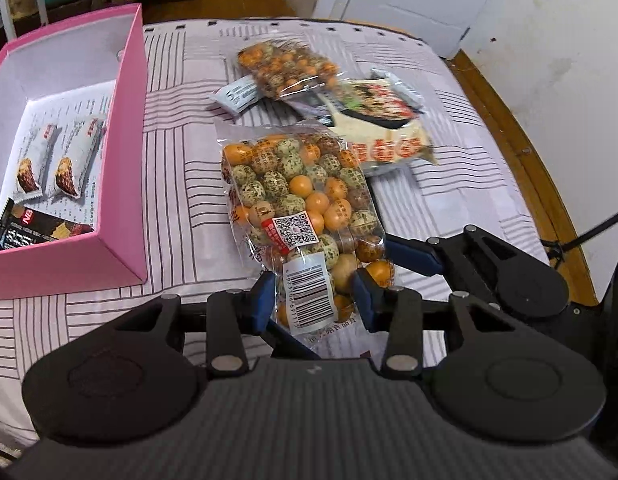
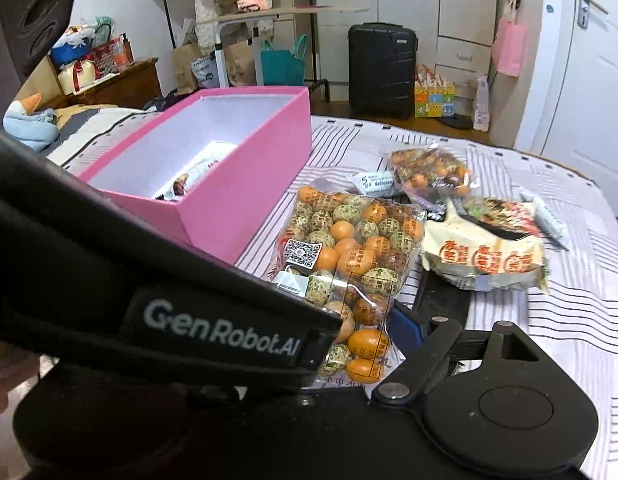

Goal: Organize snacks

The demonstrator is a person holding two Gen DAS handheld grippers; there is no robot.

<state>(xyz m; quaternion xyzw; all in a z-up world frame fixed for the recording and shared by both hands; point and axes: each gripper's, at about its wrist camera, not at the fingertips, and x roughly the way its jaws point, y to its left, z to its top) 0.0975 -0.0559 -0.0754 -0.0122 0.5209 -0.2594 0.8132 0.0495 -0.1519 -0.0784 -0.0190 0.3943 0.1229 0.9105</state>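
A clear bag of orange and speckled candy balls [image 1: 305, 200] lies on the striped cloth. My left gripper [image 1: 315, 298] has its blue fingers on either side of the bag's near end, closed against it. The bag also shows in the right wrist view [image 2: 349, 256]. My right gripper [image 1: 413, 256] lies to the right of the bag with a blue finger [image 2: 405, 332] at its edge. The left gripper's black body hides the right gripper's other finger in the right wrist view. The pink box [image 1: 125, 160] at the left holds two white snack bars [image 1: 57, 160] and a dark packet [image 1: 33, 232].
A second candy bag [image 1: 289, 68], a small white packet [image 1: 237, 96] and a cream noodle pack [image 1: 385, 128] lie behind the held bag. The table's wooden edge [image 1: 529, 160] curves at the right. A black suitcase [image 2: 381, 72] stands on the floor beyond.
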